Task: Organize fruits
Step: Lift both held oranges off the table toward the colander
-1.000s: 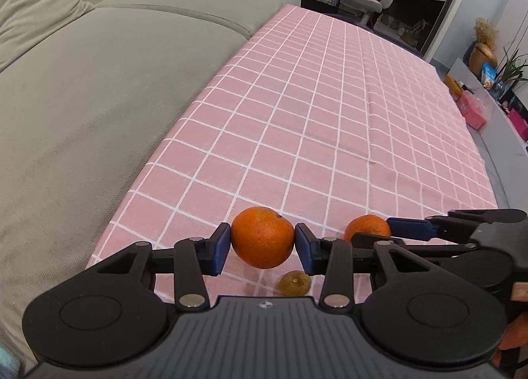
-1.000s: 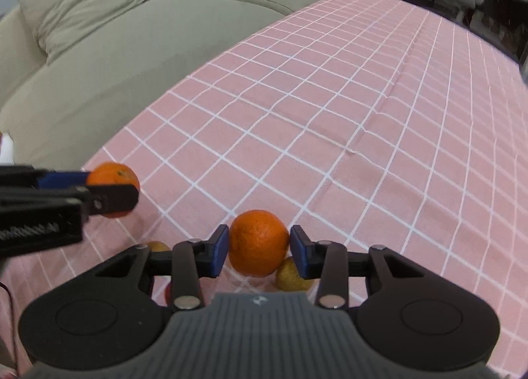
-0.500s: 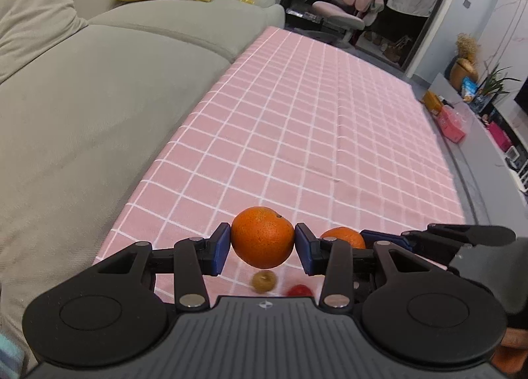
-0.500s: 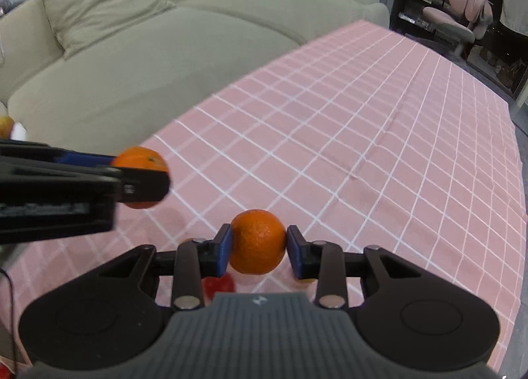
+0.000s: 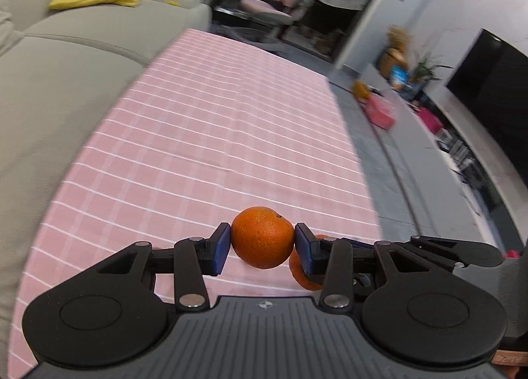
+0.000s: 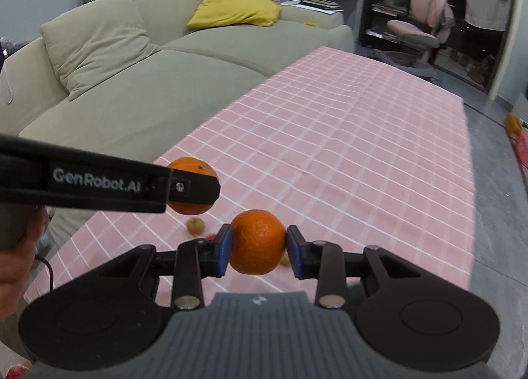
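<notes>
Oranges (image 5: 262, 236) (image 6: 257, 242) gripped above pink tablecloth (image 6: 346, 148), sofa (image 6: 132, 88) alongside

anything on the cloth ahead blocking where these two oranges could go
Nothing visible: the cloth ahead is bare. The left gripper and right gripper each grip an orange; small fruit lies below them.

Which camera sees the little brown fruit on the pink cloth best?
The right wrist view: the little brown fruit lies in plain sight on the pink cloth. The left wrist view doesn't show it at all.
</notes>
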`<state>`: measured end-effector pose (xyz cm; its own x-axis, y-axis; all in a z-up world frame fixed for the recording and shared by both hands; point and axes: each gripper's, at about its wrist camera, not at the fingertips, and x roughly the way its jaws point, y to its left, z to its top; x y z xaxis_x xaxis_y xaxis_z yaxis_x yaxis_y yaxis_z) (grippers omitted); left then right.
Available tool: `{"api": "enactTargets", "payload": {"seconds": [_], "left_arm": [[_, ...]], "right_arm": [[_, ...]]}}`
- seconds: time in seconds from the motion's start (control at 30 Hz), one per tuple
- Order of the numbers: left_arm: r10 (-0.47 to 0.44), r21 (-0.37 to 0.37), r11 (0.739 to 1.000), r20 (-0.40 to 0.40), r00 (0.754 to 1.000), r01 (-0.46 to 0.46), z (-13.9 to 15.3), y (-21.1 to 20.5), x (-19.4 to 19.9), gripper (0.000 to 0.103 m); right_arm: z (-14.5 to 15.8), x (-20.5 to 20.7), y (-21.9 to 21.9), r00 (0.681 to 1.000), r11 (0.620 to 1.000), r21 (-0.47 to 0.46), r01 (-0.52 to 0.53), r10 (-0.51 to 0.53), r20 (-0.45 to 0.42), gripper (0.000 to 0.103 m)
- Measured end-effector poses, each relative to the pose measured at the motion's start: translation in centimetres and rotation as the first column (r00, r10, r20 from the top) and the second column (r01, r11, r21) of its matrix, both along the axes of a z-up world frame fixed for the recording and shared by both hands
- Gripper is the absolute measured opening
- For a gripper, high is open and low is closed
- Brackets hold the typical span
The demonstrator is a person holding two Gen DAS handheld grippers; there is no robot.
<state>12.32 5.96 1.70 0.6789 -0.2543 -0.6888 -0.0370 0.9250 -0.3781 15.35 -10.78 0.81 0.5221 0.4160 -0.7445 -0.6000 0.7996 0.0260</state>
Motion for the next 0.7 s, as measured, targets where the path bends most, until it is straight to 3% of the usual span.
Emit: {"api": "enactTargets", "payload": {"seconds": [0.17,0.4,0.7], "left_arm": [[-0.117,0.0,0.993,-0.01,0.993,0.117,-0.4,-3.9,0.2,0.047],[-0.294,-0.057,0.955,-0.055,0.954,0.291,-2.0,-9.2,1.2,0.047],[-0.385,-0.086,0.922,-0.12,0.915,0.377,-4.3,-12.5,3.0,0.047]], "right_arm": [[0.4,-1.5,-4.5,0.999,0.998,-0.043,0.049,-0.049,0.006,0.032],[-0.4,-1.8,-9.5,0.993,0.991,-0.077,0.11,-0.112,-0.027,0.032],[-2.9,-0.8,-14.4,0.985,0.986,-0.102,0.134,-0.144,-0.092,0.032]]}}
